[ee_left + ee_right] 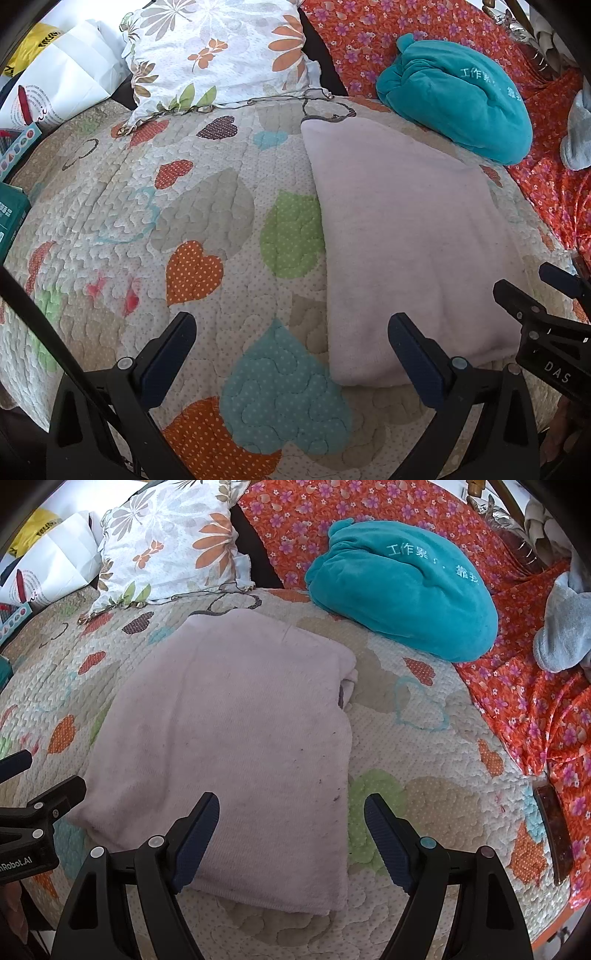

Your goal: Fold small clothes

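Both grippers stand with fingers apart and empty. Left gripper (291,349) hovers low over the heart-patterned quilt (207,221), its right-hand finger over the near left corner of the pale pink garment (410,240). Right gripper (291,829) hovers over the same garment (229,731), one finger above the cloth and the other above bare quilt (424,775), so that it straddles the garment's near right edge. Neither is seen to touch the cloth.

The garment lies flat on the quilt as a neat oblong with layered edges showing at its far right corner, which suggests that it is already folded at least once. The stance of the two grippers at the near corners is judged to suit either taking up the near edge for a further fold or leaving a fold just set down; which cannot be told.

Other items lie well away from the work: a floral pillow (218,55) at the far edge of the quilt, a teal plush cushion (402,590) on the orange flowered sheet (535,709), a grey plush item (565,627) at far right, and a dark flat object (554,838), not identified, at the quilt's right border.

Legible writing: the cushion bears pale characters, "工作累" being readable and the rest unclear. The neighbouring gripper's body reads "DAS" in the left view and "nRobot.AI", cut off at the frame edge, in the right view. A white paper bag (62,77) at far left carries print too small to read.
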A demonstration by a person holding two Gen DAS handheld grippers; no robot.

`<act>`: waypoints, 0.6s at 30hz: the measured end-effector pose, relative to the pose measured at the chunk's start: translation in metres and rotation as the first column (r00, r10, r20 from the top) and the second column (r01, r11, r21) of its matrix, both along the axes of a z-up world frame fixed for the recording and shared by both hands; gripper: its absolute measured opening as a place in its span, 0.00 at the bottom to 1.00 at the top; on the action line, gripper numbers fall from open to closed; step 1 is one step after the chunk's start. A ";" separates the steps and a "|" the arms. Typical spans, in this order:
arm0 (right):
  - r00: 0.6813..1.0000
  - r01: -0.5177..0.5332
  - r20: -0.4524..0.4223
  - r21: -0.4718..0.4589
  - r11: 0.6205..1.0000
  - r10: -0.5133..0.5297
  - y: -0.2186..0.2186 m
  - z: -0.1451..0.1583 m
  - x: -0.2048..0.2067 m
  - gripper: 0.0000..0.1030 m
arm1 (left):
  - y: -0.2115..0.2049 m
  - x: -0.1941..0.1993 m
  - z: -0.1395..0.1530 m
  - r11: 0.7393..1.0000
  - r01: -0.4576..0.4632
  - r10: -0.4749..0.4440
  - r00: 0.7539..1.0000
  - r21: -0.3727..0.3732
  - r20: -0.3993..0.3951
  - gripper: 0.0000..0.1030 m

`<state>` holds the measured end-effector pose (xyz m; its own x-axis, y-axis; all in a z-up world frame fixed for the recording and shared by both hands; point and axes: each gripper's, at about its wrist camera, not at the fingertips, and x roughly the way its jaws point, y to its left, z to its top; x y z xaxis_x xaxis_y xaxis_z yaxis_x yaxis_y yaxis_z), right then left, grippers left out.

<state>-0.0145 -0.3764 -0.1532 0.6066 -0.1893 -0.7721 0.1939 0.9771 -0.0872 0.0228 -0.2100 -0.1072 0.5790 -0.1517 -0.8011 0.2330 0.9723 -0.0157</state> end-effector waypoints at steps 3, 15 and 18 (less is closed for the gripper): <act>1.000 -0.001 -0.001 0.000 1.000 0.001 0.000 0.000 0.000 0.82 | -0.001 0.000 -0.001 1.000 0.000 0.000 1.000 0.000 -0.002 1.00; 1.000 -0.005 -0.002 -0.003 1.000 0.005 0.000 -0.001 -0.001 0.83 | 0.001 0.001 -0.004 1.000 -0.007 0.007 1.000 0.000 -0.014 1.00; 1.000 -0.005 -0.001 -0.004 1.000 0.005 0.000 -0.001 -0.001 0.83 | 0.001 0.000 -0.005 1.000 -0.007 0.007 1.000 0.000 -0.015 1.00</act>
<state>-0.0155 -0.3761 -0.1537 0.6064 -0.1894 -0.7723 0.1891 0.9777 -0.0914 0.0231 -0.2085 -0.1123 0.5677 -0.1478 -0.8099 0.2261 0.9739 -0.0193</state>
